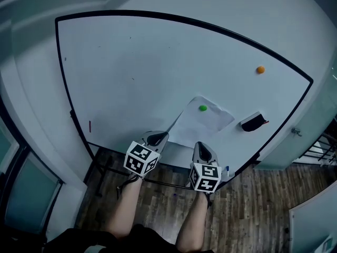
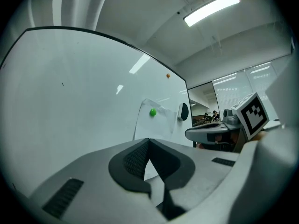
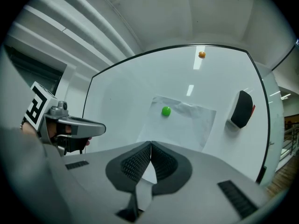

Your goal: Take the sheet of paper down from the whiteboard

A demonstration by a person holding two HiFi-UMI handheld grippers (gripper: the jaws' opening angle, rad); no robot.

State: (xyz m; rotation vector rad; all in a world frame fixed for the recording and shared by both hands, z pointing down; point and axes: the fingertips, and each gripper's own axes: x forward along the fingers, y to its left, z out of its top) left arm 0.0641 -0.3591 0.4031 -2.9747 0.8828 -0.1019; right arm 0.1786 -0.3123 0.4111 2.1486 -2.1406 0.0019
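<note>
left gripper view: paper (image 2: 159, 123) partly hidden

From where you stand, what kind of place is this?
Probably an office or meeting room: a large black-framed whiteboard carrying a white sheet of paper under a round green magnet, a black eraser beside it, and a long ceiling strip light.

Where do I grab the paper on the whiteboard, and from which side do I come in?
Take the sheet of paper by its bottom edge, coming from below. Only the green magnet near its top pins it to the whiteboard, so the lower part is probably free to pinch. The right gripper is shut; open it first.
</note>
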